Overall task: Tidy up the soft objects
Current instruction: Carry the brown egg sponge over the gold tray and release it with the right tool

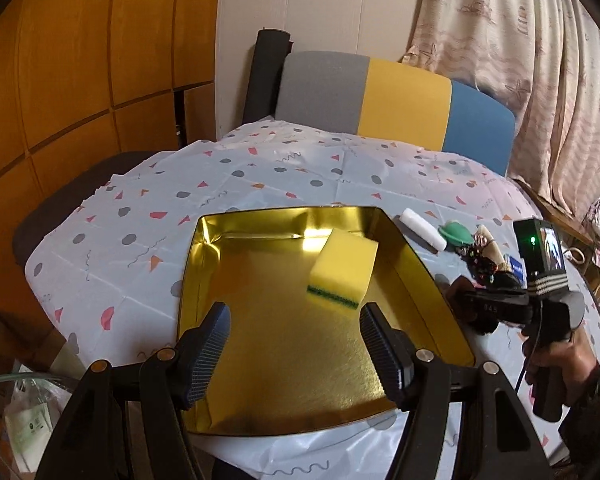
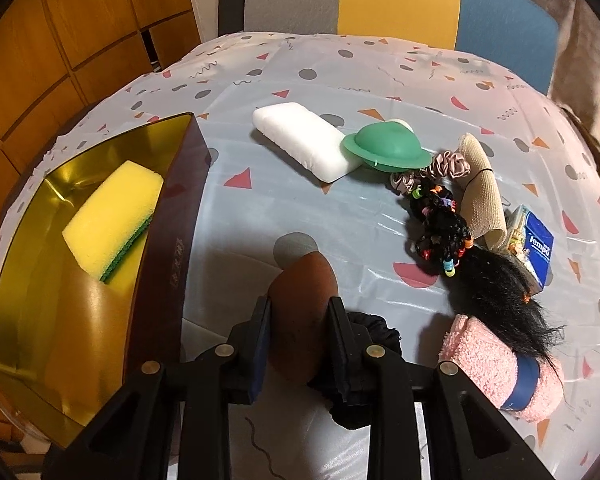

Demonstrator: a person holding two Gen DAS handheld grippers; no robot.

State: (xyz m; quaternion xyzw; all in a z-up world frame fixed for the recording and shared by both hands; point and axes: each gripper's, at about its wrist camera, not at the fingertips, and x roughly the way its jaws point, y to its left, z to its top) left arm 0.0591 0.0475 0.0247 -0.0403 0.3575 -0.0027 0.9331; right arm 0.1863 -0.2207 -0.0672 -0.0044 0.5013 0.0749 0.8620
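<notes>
A gold tin tray (image 1: 284,408) lies on the table with a yellow-and-green sponge (image 1: 342,274) inside it; both also show in the right wrist view, the tray (image 2: 172,216) at left with the sponge (image 2: 112,220) in it. My left gripper (image 1: 294,334) is open and empty above the tray, just short of the sponge. My right gripper (image 2: 300,320) is shut on a brown egg-shaped makeup sponge (image 2: 302,308), held above the cloth right of the tray. In the left wrist view the right gripper's body (image 1: 496,308) is at the right, its fingers hidden.
On the patterned tablecloth (image 2: 340,80) lie a white sponge (image 2: 304,140), green silicone cap (image 2: 386,148), scrunchies (image 2: 432,170), black hair piece with beads (image 2: 480,268), beige bandage roll (image 2: 482,196), Tempo tissue pack (image 2: 536,244), pink towel (image 2: 496,364) and dark cloth (image 2: 372,332). A chair (image 1: 380,96) stands behind.
</notes>
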